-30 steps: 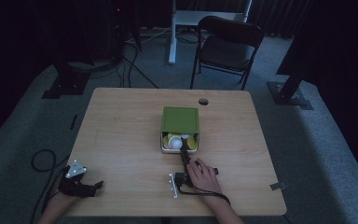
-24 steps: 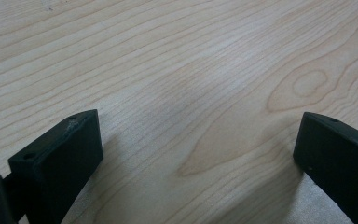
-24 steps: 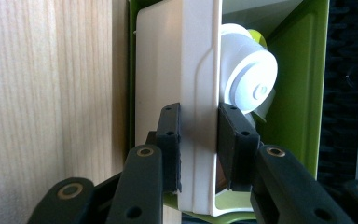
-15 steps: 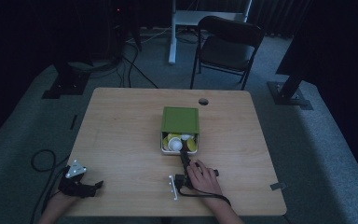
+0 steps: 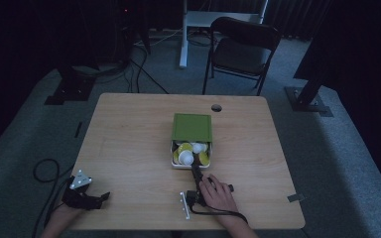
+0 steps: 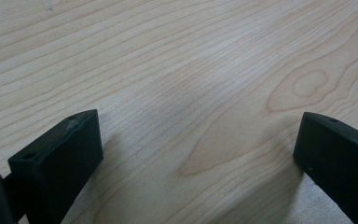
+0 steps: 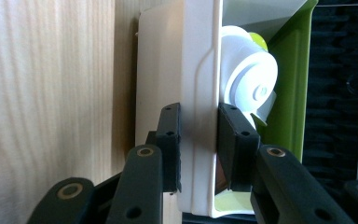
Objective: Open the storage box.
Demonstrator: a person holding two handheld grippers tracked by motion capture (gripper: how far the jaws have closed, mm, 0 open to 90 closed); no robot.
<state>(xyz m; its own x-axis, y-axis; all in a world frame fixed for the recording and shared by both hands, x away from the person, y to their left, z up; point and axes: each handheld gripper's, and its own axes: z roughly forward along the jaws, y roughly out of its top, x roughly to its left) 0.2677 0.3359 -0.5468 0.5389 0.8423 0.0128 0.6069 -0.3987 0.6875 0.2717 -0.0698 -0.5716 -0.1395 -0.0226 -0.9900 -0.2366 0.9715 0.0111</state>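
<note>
A white box (image 5: 190,164) with a green lid (image 5: 192,127) sits mid-table, its near part uncovered and holding several white and yellow-green cups (image 5: 185,156). My right gripper (image 5: 195,170) is shut on the box's near wall (image 7: 198,102), one jaw outside and one inside, with a white cup (image 7: 248,83) just past the inner jaw. My left gripper (image 5: 99,198) rests at the table's near left corner, and in the left gripper view its jaws stand wide apart, open over bare wood (image 6: 191,93).
The wooden table (image 5: 129,148) has a small dark hole (image 5: 216,107) near its far edge. A white bracket (image 5: 184,205) lies beside my right hand. A black chair (image 5: 243,49) stands beyond the table. Cables trail on the floor at left.
The box has slid a little toward the near edge under its lid, baring more cups. The left gripper has not moved.
</note>
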